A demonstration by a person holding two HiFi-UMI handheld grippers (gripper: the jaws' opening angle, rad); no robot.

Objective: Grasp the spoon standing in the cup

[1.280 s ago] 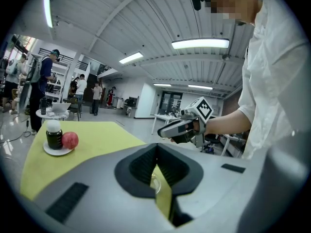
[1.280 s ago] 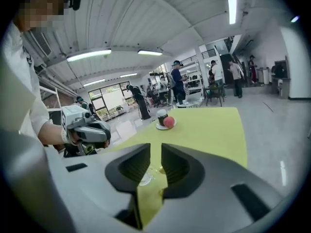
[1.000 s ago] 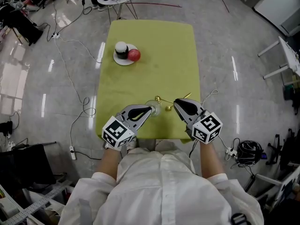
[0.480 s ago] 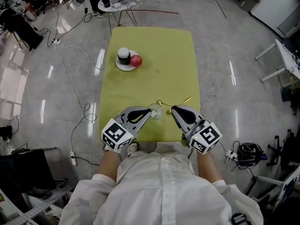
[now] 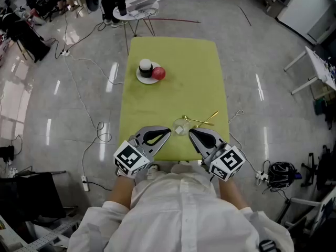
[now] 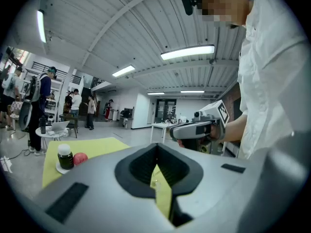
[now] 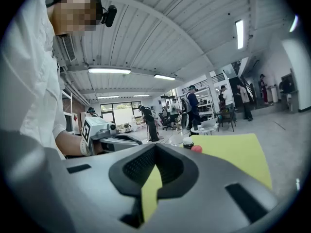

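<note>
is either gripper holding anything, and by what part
Nothing is held: the left gripper and right gripper both have empty jaws shut, short of the cup and its spoon.

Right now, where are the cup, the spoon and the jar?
cup [image 5: 180, 126], head view, on its clear glass body.
spoon [image 5: 195, 121], head view, on its gold handle.
jar [image 5: 145, 64], head view, on its white lid.

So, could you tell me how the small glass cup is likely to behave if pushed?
The cup looks like small clear glass, so it is probably light, fragile and slick. The spoon sticks out well past its rim to one side, so a nudge there could well tip it.
</note>
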